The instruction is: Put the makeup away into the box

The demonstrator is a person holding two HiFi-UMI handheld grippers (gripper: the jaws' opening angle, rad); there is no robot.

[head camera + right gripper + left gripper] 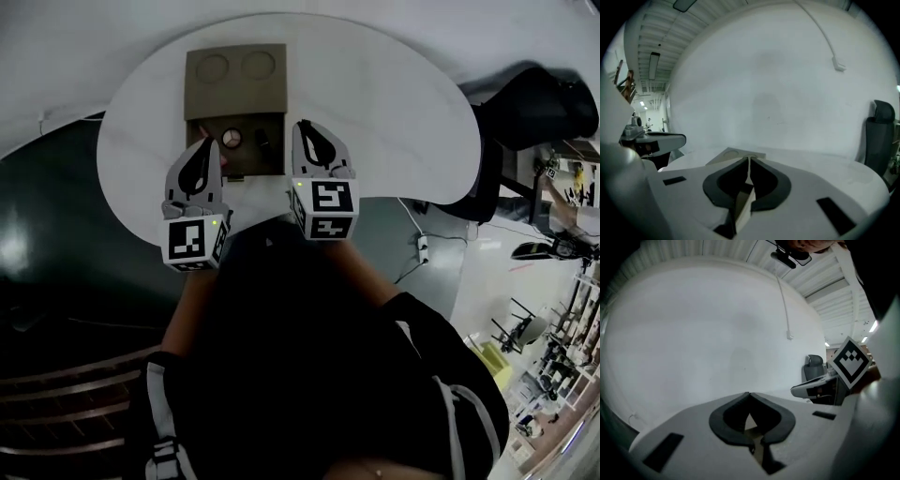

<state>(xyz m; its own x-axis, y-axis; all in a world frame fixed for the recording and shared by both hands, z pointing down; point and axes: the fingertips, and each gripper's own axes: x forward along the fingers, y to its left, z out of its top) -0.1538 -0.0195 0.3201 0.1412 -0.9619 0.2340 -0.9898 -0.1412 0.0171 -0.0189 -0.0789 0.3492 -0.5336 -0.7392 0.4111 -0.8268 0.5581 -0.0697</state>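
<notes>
The left hand-held gripper [749,394] has its two jaws closed together, the dark pads meet at the tips, and nothing sits between them. The right hand-held gripper [749,160] is the same: jaws together, no thing held. In the head view both hang over the near part of the box [248,167], the left one [208,142] over its left side and the right one [303,127] at its right wall. In their own views the tips point over the bench toward a white wall and touch nothing.

The box stands open near the middle of the bench [394,112], close to the near edge. Its lid flap [234,89] lies back toward the far side. The near edge of the bench runs just under the two marker cubes. Open bench surface lies to the left and right of the box and beyond the flap, up to the curved far edge. A dark chair [881,133] stands past the right end.

I count two hand-held grippers, one box and two round hollows in the flap. Inside the box there is one pale round makeup piece [232,139], and beside it one dark thing [263,141] which I cannot identify.
</notes>
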